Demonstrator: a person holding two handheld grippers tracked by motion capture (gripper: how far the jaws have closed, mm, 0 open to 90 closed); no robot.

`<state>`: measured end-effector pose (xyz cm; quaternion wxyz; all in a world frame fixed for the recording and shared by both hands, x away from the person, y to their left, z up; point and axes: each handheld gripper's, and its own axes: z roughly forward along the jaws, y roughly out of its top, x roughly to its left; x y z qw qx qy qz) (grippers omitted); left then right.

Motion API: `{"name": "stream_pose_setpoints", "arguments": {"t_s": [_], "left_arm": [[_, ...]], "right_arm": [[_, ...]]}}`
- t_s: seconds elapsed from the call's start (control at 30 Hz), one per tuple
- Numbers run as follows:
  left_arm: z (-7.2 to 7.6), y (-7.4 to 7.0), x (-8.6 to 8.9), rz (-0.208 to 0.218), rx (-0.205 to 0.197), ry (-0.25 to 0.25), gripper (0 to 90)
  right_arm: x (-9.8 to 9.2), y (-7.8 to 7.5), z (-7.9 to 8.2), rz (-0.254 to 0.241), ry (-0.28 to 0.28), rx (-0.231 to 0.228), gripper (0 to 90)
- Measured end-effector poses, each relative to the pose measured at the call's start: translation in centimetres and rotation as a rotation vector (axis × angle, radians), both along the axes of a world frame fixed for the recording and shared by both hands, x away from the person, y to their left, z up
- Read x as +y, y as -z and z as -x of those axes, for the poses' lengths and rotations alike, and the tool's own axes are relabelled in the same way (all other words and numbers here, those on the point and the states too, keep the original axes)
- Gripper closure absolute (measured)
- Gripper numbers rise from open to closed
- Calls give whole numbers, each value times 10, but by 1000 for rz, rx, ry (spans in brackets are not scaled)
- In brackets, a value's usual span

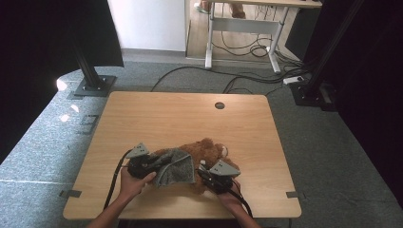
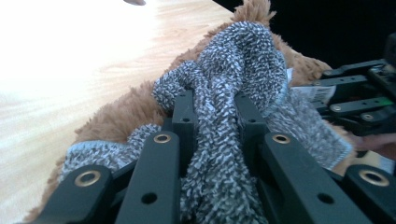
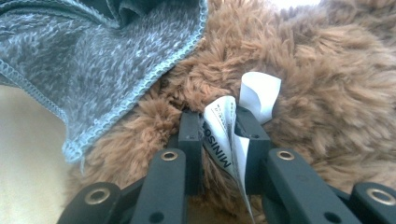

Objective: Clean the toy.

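A light wooden tabletop (image 1: 157,118) stands on grey carpet, with a round cable hole (image 1: 219,105) near its far edge. Beyond it cables trail over the floor toward a second desk (image 1: 242,28), and dark stands flank both sides.

Near the front edge, a little right of centre, lies a brown plush toy (image 1: 206,152). Draped over its left side is a grey fleecy cloth (image 1: 178,167), which looks like a small garment being fitted to the toy.

The left tool (image 2: 212,105), by the front edge left of the toy, is clenched on a bunched fold of the grey cloth, the fabric gathered between its two black jaws. The right tool (image 3: 217,123), just right of the toy, is clamped on the toy's white sewn-in label (image 3: 224,135) and the fur around it.

The risks seem to lie in both grips. The label is thin and slippery, so a hard pull from the left could slide it out of the right tool and let the toy drag across the tabletop. The bunched cloth could also slip free, or catch on the fur and twist instead of sliding over. Being so near the front edge, a loosened toy could tumble off.
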<state>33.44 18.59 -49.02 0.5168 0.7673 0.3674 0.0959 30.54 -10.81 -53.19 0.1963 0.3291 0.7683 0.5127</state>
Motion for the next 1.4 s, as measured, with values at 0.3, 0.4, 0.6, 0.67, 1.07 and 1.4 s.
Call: {"name": "stream_pose_setpoints", "arguments": {"t_s": [0.3, 0.4, 0.6, 0.67, 1.07, 1.4], "left_arm": [[-31, 2, -12, -10, -20, -25, 741], [-36, 4, -16, -18, -42, -46, 742], [-47, 6, -24, -12, -52, -71, 743], [-48, 5, -24, -12, -44, -64, 742], [-46, -49, -71, -20, -13, 66, 726], [-55, -38, -81, -43, 99, -3, 716]], "right_arm": [[-4, 0, -24, -13, 63, -28, 760], [-3, 1, -32, -22, 85, -37, 760], [-6, 2, -44, -44, 124, -50, 760], [-7, 2, -45, -51, 129, -46, 759], [2, 3, -22, -8, 70, -34, 767], [1, 6, -18, 8, 41, 1, 770]]}}
